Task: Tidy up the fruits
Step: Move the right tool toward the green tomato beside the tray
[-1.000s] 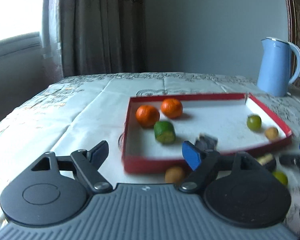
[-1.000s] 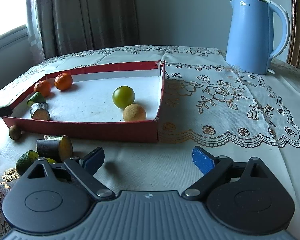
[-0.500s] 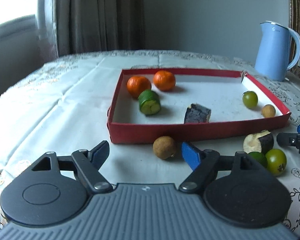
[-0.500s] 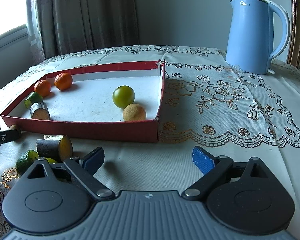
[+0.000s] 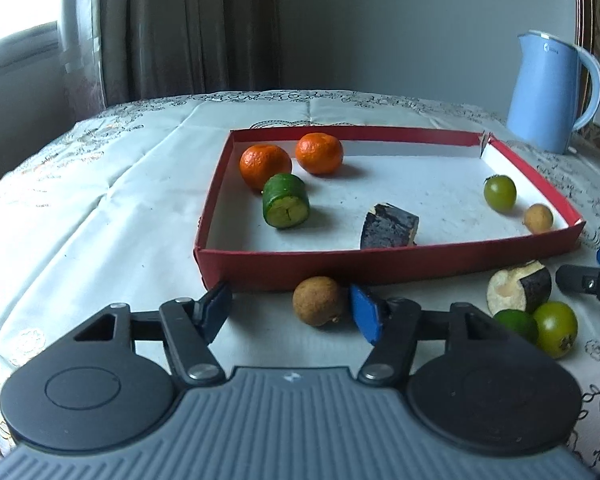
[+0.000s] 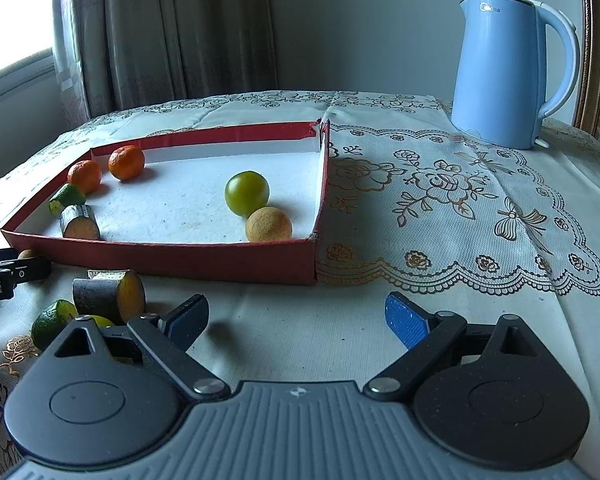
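Observation:
A red tray (image 5: 380,268) (image 6: 180,258) holds two oranges (image 5: 265,165), a cucumber piece (image 5: 286,200), a dark cut piece (image 5: 388,226), a green round fruit (image 5: 499,193) (image 6: 246,193) and a small brown fruit (image 5: 537,217) (image 6: 268,224). On the cloth in front lie a brown round fruit (image 5: 318,301), a dark cut piece (image 5: 518,287) (image 6: 110,295), a lime (image 5: 515,323) (image 6: 52,322) and a green round fruit (image 5: 556,329). My left gripper (image 5: 292,312) is open, low over the cloth, the brown fruit just inside its right finger. My right gripper (image 6: 296,318) is open and empty.
A light blue kettle (image 6: 508,68) (image 5: 548,92) stands at the back right on the lace tablecloth (image 6: 460,200). Curtains and a window are behind the table on the left. The other gripper's tip shows at each view's edge (image 5: 588,282) (image 6: 4,272).
My left gripper has pulled back out of the tray and dropped toward the cloth in front of it, near the brown fruit. The right gripper has stayed still.

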The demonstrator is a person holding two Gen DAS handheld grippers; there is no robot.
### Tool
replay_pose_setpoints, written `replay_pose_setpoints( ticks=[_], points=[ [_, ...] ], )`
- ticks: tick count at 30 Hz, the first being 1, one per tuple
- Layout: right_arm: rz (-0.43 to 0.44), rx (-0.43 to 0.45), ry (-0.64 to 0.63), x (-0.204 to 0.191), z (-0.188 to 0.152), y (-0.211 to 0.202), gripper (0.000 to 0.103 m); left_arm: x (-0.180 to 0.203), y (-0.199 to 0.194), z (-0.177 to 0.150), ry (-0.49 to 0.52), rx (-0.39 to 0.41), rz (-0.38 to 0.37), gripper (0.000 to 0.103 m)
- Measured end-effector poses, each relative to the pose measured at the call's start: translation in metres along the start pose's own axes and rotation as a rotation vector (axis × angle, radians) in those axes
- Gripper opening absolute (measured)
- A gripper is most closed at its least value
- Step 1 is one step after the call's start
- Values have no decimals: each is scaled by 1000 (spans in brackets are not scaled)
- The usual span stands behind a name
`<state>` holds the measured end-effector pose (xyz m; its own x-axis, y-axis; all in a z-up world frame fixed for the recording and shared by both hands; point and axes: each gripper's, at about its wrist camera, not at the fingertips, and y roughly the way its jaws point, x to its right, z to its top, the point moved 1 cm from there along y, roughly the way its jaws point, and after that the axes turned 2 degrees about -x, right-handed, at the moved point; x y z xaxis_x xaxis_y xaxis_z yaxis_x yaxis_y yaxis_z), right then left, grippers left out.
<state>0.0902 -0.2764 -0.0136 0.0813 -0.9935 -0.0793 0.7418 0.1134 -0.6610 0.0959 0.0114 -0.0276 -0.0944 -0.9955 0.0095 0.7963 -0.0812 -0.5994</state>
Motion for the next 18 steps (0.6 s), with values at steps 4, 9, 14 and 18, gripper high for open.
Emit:
replay_pose_setpoints(
  ticks=[4,9,14,18],
  points=[
    [1,25,15,2,-1,-5,96,-1,0,1,-6,-2,-5,61],
    [128,44,18,-2,-14,-25,96,5,0,1,26,-2,18,59],
    [141,106,-83,-25,-29,-45,96,5,-3,-1,32,-4,3,59],
    [180,109,-118,-39,-28,-46,96,3,-2,-1,17,-7,-9,59]
  ],
)
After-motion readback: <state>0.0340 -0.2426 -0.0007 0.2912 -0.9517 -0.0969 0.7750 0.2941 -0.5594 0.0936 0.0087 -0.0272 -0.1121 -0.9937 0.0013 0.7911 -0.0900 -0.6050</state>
